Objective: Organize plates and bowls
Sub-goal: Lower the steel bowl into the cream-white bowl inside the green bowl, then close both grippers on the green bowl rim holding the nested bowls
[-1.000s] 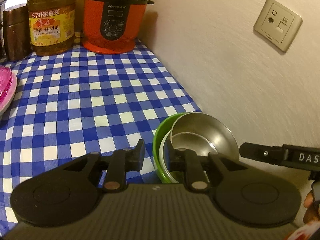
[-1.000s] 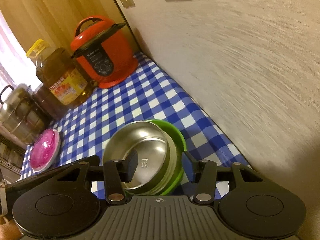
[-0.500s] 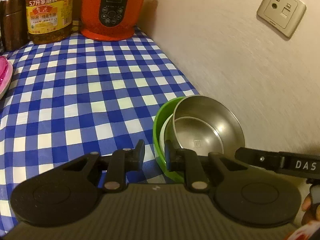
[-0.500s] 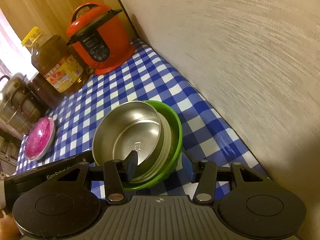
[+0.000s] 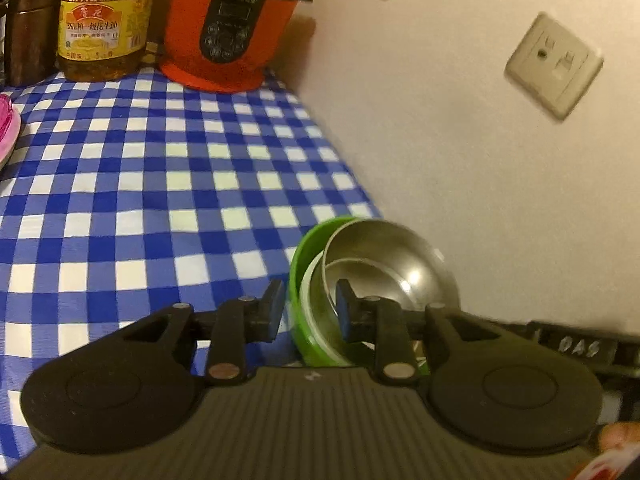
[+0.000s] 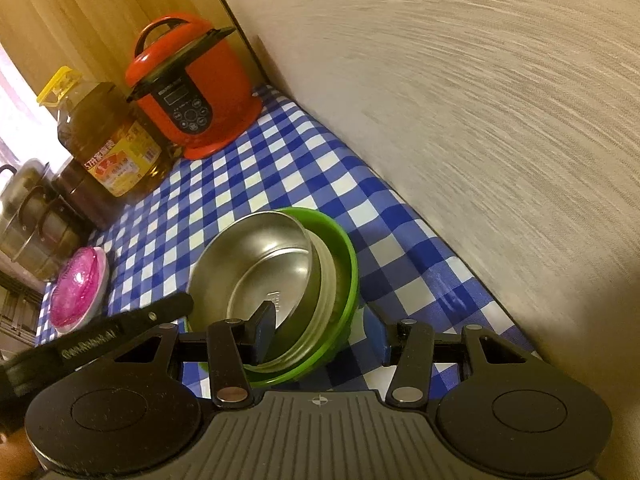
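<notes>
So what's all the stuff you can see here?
green bowl: one, green, on the tablecloth near the wall
steel bowls: at least two, silver, nested in the green bowl, the top one tilted
cooker: one, red, far end by the wall
oil bottle: one, golden with a yellow label, beside the cooker
jar: one, dark brown, beside the oil bottle
pot: one, silver, far left
pink lid: one, pink, left edge of the tablecloth
tablecloth: one, blue and white checks
wall sockets: several, beige, on the wall
left tool: one, black, jaws just opening, the bowls' rims between them
right tool: one, black, astride the bowls' rims, grip unclear
</notes>
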Demonstrator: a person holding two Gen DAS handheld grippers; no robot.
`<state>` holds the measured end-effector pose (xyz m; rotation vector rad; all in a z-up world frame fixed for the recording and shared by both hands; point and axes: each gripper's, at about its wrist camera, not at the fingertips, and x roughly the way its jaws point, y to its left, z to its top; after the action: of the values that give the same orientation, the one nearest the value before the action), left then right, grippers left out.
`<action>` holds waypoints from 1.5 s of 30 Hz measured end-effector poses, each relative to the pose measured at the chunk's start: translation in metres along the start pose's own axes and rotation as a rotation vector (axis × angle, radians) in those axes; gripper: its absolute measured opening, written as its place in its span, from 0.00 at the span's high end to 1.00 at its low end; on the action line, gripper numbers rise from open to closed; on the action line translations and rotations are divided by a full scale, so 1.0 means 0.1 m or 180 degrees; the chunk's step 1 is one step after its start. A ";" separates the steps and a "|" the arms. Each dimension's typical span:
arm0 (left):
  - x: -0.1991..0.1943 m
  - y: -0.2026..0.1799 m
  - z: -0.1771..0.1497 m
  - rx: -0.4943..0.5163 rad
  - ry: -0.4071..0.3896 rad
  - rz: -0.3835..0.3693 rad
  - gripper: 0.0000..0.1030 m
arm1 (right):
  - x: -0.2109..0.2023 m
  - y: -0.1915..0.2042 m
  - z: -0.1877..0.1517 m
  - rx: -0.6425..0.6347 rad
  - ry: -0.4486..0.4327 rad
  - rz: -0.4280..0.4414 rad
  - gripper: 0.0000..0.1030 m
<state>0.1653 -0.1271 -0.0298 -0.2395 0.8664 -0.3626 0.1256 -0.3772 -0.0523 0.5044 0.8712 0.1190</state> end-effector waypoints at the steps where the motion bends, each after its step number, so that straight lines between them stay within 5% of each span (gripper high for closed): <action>1: 0.03 0.00 -0.02 0.0028 0.0037 0.0025 0.77 | 0.00 0.00 0.00 -0.0002 -0.0001 0.0001 0.52; 21: 0.14 0.04 -0.08 -0.0035 0.0128 0.0016 0.77 | 0.10 -0.04 -0.07 0.0024 0.0092 -0.0058 0.52; 38: 0.20 0.05 -0.06 -0.0054 0.0131 0.0031 0.77 | 0.28 -0.48 0.07 0.0728 -0.0198 0.0362 0.53; 45: 0.25 0.05 -0.03 -0.0065 0.0129 0.0029 0.77 | 0.35 -0.51 0.07 0.0882 -0.0206 0.0473 0.68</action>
<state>0.1784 -0.1328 -0.0507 -0.2477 0.9111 -0.3513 0.1477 -0.4143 -0.0971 0.8285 0.7900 0.1177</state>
